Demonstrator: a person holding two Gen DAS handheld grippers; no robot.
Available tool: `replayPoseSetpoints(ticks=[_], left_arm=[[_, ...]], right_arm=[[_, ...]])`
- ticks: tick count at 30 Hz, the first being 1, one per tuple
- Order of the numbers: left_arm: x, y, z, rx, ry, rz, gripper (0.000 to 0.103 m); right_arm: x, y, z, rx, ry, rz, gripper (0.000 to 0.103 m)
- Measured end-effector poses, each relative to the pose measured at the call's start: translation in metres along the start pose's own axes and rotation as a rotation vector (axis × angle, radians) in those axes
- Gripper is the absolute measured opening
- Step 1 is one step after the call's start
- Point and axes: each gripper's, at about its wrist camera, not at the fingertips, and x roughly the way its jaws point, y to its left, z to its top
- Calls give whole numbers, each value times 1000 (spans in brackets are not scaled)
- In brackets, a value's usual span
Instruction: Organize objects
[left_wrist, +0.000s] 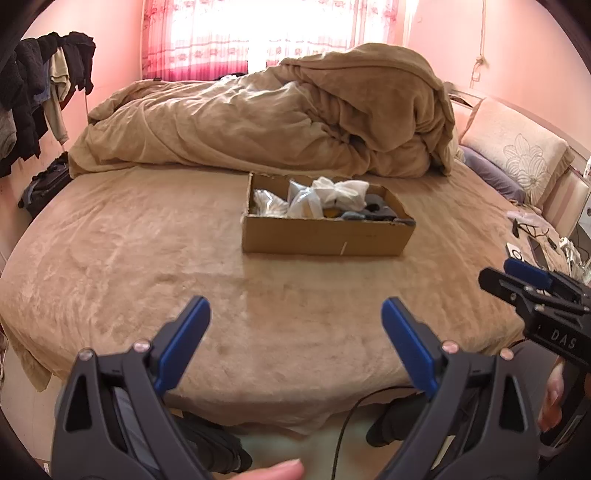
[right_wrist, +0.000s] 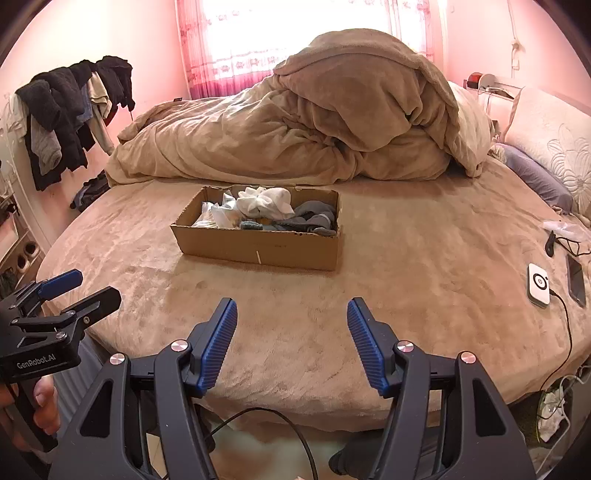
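A shallow cardboard box (left_wrist: 325, 236) (right_wrist: 258, 245) sits in the middle of the tan bed. It holds white socks (left_wrist: 338, 192) (right_wrist: 267, 205), clear plastic bags (left_wrist: 303, 201) (right_wrist: 221, 216) and grey-blue socks (left_wrist: 376, 210) (right_wrist: 314, 218). My left gripper (left_wrist: 295, 314) is open and empty, held over the bed's near edge, well short of the box; it also shows at the left of the right wrist view (right_wrist: 88, 288). My right gripper (right_wrist: 291, 314) is open and empty, also near the front edge; it shows at the right of the left wrist view (left_wrist: 506, 273).
A rumpled tan duvet (left_wrist: 280, 114) (right_wrist: 306, 122) is piled behind the box. Pillows (left_wrist: 517, 155) (right_wrist: 554, 136) lie at the right. A white charger (right_wrist: 538, 283), a phone (right_wrist: 576, 280) and cables lie on the bed's right side. Dark clothes (left_wrist: 33, 92) (right_wrist: 70, 114) hang at the left.
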Motion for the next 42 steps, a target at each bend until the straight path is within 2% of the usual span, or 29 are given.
replayPoseSetpoints(ticks=[42], left_arm=[[1,-9,2,11,5,-7,95]], right_arm=[[-1,1,1,-4,6,5,65]])
